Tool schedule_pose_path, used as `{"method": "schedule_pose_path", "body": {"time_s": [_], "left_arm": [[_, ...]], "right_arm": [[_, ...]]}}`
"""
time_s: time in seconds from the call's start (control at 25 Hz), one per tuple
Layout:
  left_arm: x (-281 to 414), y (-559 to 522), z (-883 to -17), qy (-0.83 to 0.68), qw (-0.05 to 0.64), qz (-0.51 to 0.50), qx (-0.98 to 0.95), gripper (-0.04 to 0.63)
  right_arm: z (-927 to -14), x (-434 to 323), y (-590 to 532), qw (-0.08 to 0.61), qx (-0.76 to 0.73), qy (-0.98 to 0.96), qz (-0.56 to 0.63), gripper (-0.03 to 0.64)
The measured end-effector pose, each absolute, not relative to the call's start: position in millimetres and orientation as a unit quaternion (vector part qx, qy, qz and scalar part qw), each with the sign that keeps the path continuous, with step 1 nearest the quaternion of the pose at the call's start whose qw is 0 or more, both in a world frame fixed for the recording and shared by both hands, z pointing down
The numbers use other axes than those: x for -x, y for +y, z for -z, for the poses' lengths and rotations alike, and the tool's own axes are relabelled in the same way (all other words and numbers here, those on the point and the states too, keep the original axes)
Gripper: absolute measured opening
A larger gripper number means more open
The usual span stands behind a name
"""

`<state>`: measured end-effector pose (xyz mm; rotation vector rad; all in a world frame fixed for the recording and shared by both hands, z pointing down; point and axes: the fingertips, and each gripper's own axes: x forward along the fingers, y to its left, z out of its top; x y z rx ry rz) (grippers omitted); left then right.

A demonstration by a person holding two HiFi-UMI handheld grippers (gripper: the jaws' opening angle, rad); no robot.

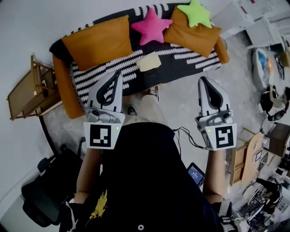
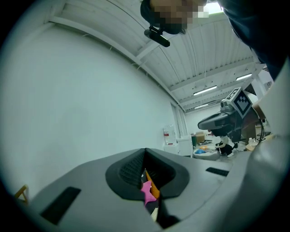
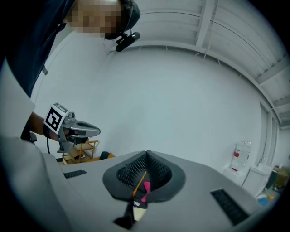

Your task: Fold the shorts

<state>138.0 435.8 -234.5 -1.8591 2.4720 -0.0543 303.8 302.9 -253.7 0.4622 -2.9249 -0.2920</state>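
Note:
A small pale yellow cloth (image 1: 149, 62), which seems to be the shorts, lies in a flat folded shape on the black-and-white striped sofa seat (image 1: 99, 72). My left gripper (image 1: 118, 73) is held level in front of the person, short of the sofa's front edge, jaws shut and empty. My right gripper (image 1: 202, 79) is held beside it over the floor, also shut with nothing in it. In the left gripper view the jaws (image 2: 145, 153) are pressed together, and the right gripper (image 2: 226, 120) shows off to the side. The right gripper view shows its shut jaws (image 3: 147, 156) and the left gripper (image 3: 68, 129).
Two orange cushions (image 1: 97, 41), a pink star pillow (image 1: 152, 26) and a green star pillow (image 1: 195, 12) lie on the sofa. A wooden side table (image 1: 31, 90) stands at left, a black chair (image 1: 45, 190) at lower left. Boxes and clutter (image 1: 267, 136) fill the right.

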Motion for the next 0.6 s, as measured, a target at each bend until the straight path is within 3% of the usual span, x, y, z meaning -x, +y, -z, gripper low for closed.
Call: {"method": "schedule_pose_path", "body": {"time_s": [0.6], "left_arm": [[-127, 441, 238, 0.79, 0.029, 0.009, 0.613, 0.012]], "right_arm": [[245, -301, 317, 0.061, -0.199, -0.976, 0.059, 0.014]]}}
